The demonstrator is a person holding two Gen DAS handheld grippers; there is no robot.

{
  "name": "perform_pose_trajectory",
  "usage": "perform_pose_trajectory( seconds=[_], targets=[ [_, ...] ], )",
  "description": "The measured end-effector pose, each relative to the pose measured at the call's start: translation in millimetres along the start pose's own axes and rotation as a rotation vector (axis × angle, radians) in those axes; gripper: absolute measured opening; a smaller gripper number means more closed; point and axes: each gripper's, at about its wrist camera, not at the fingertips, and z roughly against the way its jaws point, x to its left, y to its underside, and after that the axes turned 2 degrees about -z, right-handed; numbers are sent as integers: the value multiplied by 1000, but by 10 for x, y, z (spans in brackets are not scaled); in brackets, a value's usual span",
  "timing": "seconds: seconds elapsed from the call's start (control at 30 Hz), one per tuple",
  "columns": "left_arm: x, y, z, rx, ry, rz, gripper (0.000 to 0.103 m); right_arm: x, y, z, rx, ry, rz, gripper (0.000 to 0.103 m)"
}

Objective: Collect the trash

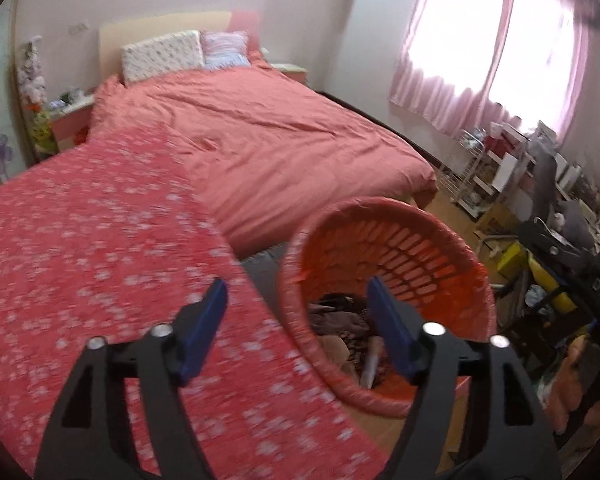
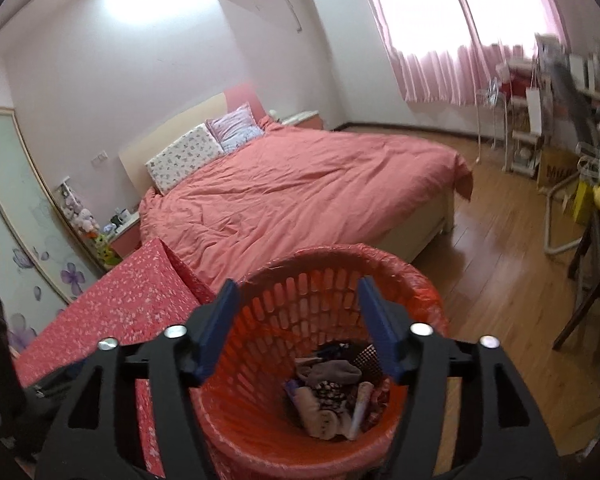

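An orange slotted trash basket point(image 1: 404, 248) lined with an orange bag stands on the wooden floor at the foot of the bed; it also shows in the right wrist view point(image 2: 300, 300). Mixed trash point(image 2: 332, 392) lies at its bottom, also seen in the left wrist view point(image 1: 340, 328). My left gripper point(image 1: 298, 296) is open and empty, over the edge between the red patterned surface and the basket. My right gripper point(image 2: 296, 292) is open and empty, directly above the basket's mouth.
A bed with a salmon cover point(image 1: 268, 132) fills the middle. A red floral-patterned surface point(image 1: 100, 260) lies to the left of the basket. Cluttered shelves and a desk point(image 1: 540, 184) stand at right under pink curtains. Wooden floor point(image 2: 500, 272) spreads right of the basket.
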Motion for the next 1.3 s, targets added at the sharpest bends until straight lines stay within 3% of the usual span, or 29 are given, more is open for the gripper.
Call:
perform_pose_trajectory(
  seconds=[0.07, 0.13, 0.23, 0.33, 0.43, 0.5, 0.73, 1.03, 1.3],
  targets=[
    [101, 83, 237, -41, -50, 6, 90, 100, 62, 166, -31, 12, 44, 75],
    [217, 176, 482, -81, -108, 15, 96, 212, 148, 356, -69, 33, 90, 90],
    [350, 337, 830, -125, -193, 32, 99, 331, 259, 573, -120, 77, 145, 100],
    [470, 488, 1116, -144, -263, 66, 99, 471, 406, 805, -169, 146, 203, 101],
    [602, 707, 1346, -109, -363, 118, 99, 565, 545, 982, -184, 220, 220, 101],
    [656, 835, 1454, -95, -411, 144, 99, 589, 631, 1076, -187, 223, 221, 101],
    [732, 1363, 1930, -177, -398, 200, 99, 646, 865, 1384, -199, 201, 237, 101],
    [427, 1679, 2324, -311, -457, 92, 99, 740, 1068, 1463, -176, 191, 283, 101],
    [522, 1801, 2279, -264, -413, 166, 99, 746, 1199, 1419, -88, 209, 259, 101]
  ],
)
